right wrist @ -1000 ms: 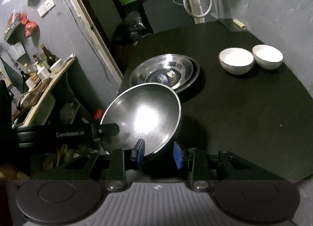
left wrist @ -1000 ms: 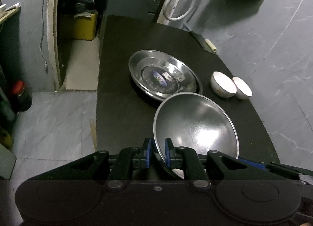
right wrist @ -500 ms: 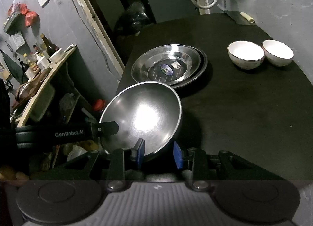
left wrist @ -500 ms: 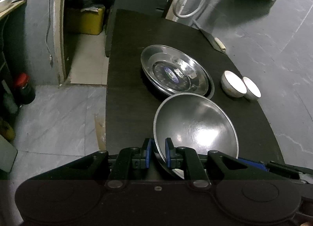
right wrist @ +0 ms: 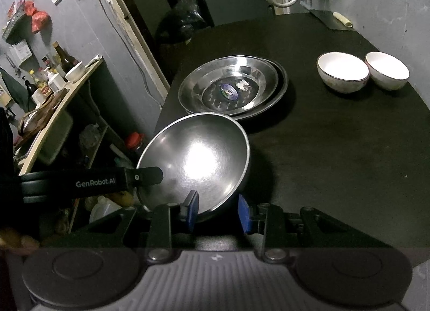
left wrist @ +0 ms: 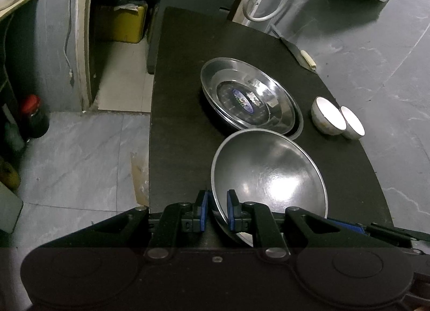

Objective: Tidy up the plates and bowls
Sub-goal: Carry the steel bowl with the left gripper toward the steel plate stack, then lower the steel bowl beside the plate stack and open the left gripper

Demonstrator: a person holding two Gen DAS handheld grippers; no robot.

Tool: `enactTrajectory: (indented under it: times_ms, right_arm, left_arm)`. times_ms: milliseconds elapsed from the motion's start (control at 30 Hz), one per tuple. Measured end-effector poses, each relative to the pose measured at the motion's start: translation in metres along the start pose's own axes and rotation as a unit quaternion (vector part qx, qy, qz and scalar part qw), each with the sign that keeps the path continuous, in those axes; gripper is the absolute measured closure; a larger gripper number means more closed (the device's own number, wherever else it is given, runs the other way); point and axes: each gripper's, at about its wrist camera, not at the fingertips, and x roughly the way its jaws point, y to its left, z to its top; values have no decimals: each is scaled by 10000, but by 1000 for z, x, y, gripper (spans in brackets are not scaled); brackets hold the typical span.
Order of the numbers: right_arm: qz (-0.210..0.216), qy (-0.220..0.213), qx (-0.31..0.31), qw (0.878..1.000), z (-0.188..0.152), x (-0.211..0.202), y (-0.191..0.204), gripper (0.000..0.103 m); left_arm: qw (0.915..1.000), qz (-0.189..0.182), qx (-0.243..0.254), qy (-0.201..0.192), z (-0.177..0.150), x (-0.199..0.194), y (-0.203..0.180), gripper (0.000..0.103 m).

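Note:
A large steel bowl (left wrist: 268, 176) hangs tilted over the near end of the dark table (left wrist: 182, 122), held from both sides. My left gripper (left wrist: 216, 211) is shut on its near rim, one blue pad inside and one outside. My right gripper (right wrist: 217, 211) is shut on the rim of the same steel bowl (right wrist: 193, 160); the left gripper's finger (right wrist: 145, 176) shows at the bowl's left edge. Just beyond sits a stack of steel plates (left wrist: 250, 96) (right wrist: 231, 85). Two white bowls (right wrist: 342, 71) (right wrist: 387, 70) stand side by side to the right.
A cleaver (right wrist: 333, 19) lies at the table's far right edge. The table's left edge (left wrist: 151, 136) drops to a tiled floor with a red-capped bottle (left wrist: 33, 117) and a yellow bin (left wrist: 121, 26). A shelf of bottles (right wrist: 53, 74) stands at the left.
Both grippers keep the same hold on the steel bowl. The plate stack and white bowls have drifted slightly in both views; nothing on the table has moved.

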Motion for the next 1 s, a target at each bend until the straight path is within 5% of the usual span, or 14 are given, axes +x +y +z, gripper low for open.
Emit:
enactTrajectory:
  times_ms: [600, 800, 1000]
  right_arm:
    - [-28, 0, 2, 10000, 3, 2, 3, 61]
    - [-114, -78, 87, 9999, 2, -2, -2, 53]
    - [-279, -320, 243, 9988, 3, -17, -16, 38]
  left_arm:
    - [10000, -43, 32, -19, 2, 4, 0, 83]
    - [9999, -15, -56, -87, 1, -3, 3, 64]
    - [9983, -67, -251, -518, 1, -23, 10, 24]
